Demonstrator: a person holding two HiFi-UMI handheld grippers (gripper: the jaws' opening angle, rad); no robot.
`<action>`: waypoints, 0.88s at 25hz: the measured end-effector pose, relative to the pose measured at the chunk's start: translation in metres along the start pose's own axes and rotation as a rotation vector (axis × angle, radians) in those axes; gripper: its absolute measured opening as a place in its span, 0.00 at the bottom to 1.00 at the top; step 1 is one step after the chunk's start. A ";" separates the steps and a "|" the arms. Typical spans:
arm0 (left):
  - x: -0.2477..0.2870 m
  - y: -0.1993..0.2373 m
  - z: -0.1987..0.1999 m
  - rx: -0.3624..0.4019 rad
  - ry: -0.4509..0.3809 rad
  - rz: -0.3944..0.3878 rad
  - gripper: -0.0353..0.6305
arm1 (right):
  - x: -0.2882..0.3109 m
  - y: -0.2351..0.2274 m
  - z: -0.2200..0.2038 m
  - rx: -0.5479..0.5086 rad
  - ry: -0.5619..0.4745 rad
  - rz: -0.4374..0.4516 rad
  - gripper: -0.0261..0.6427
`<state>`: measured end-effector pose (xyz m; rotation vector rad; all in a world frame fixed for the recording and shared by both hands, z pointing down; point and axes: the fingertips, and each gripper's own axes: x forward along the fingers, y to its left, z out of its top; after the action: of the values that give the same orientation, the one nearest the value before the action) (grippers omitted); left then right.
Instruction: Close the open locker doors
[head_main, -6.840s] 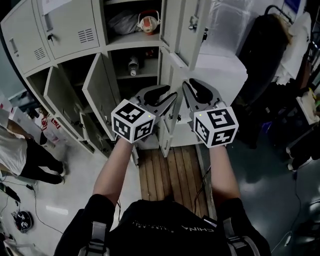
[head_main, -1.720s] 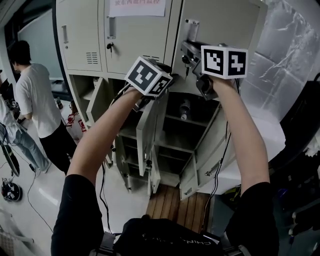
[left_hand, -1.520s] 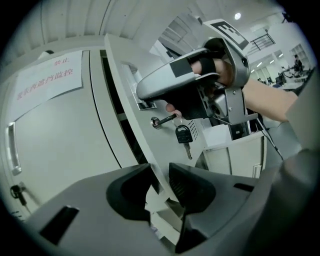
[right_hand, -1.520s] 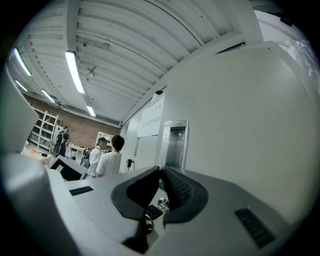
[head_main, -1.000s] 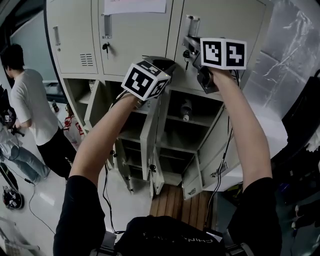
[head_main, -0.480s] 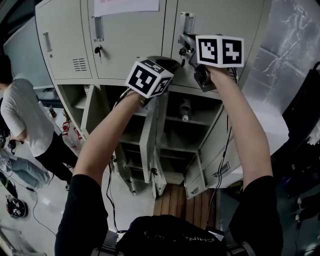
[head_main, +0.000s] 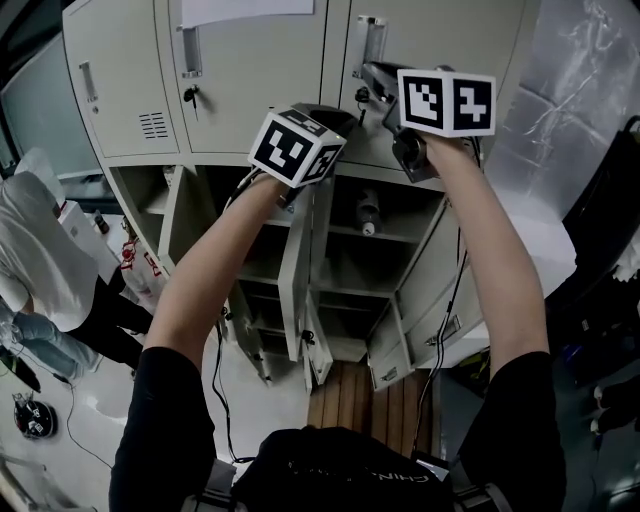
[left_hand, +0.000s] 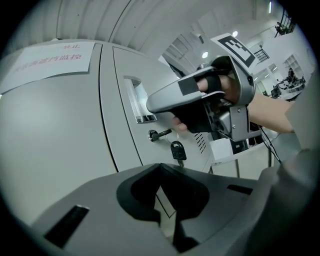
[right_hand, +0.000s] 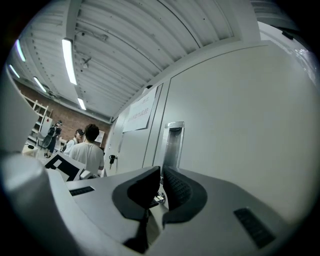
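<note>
The beige locker bank (head_main: 260, 80) has its top-row doors closed. My right gripper (head_main: 372, 76) is shut with nothing in it, tips against the top right door (head_main: 450, 35) beside its lock, below the recessed handle (right_hand: 174, 142). My left gripper (head_main: 335, 118) is also shut and bare, just under that door's lower edge. In the left gripper view it (left_hand: 160, 167) faces the key (left_hand: 170, 135) in the lock, with the right gripper (left_hand: 200, 95) above. Lower doors stand open: a tall one (head_main: 300, 265), one at the left (head_main: 185, 215) and small ones (head_main: 395, 355) near the floor.
A bottle (head_main: 368, 212) stands on a shelf in the open middle compartment. A person in a white shirt (head_main: 45, 260) is at the left by the lockers. Wooden planks (head_main: 365, 405) lie before the lockers. A silver sheet (head_main: 575, 90) hangs at the right.
Both grippers have risen from the lower lockers to the top row. Over the last second the left gripper edged toward the lockers, and the person at left shifted lower in view.
</note>
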<state>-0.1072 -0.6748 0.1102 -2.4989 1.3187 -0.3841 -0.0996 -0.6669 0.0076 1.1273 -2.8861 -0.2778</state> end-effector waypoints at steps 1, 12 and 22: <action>0.000 0.001 -0.001 0.000 0.002 0.001 0.08 | -0.004 0.000 -0.001 -0.010 -0.001 -0.005 0.10; -0.004 0.001 0.000 0.097 0.037 0.047 0.08 | -0.044 -0.029 -0.052 -0.236 0.171 -0.117 0.10; -0.020 0.007 0.032 0.441 0.088 0.200 0.09 | -0.053 -0.054 -0.067 -0.235 0.181 -0.103 0.10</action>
<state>-0.1117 -0.6580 0.0765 -1.9907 1.3304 -0.6631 -0.0178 -0.6801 0.0660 1.1913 -2.5638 -0.4774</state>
